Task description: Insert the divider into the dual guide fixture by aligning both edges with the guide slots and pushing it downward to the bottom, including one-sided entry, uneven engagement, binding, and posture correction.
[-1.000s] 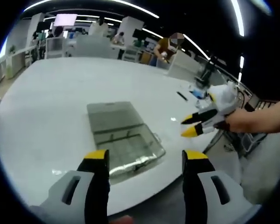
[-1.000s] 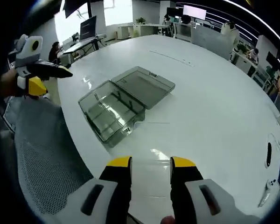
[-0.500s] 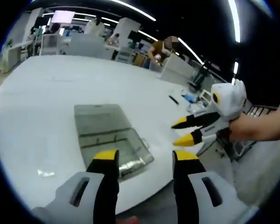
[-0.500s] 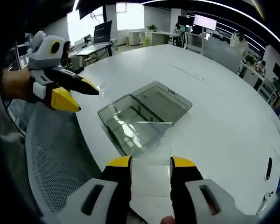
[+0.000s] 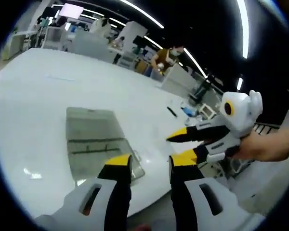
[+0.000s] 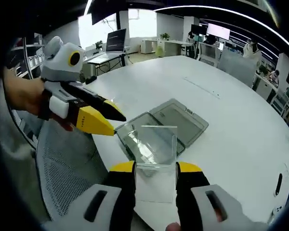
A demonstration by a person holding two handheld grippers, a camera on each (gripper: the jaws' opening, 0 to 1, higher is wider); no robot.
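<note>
In the right gripper view the left gripper (image 6: 103, 118) hangs at the left with jaws apart, grasping nothing. Ahead of it, the box (image 6: 164, 127) lies open on the table (image 6: 231, 120). The right gripper (image 6: 155, 168) clenches the clear divider (image 6: 156, 154), standing upright before the box.

right claw (image 6: 155, 167) now lifts the clear divider (image 6: 156, 151) up, left claw (image 6: 108, 117) has come much closer
</note>
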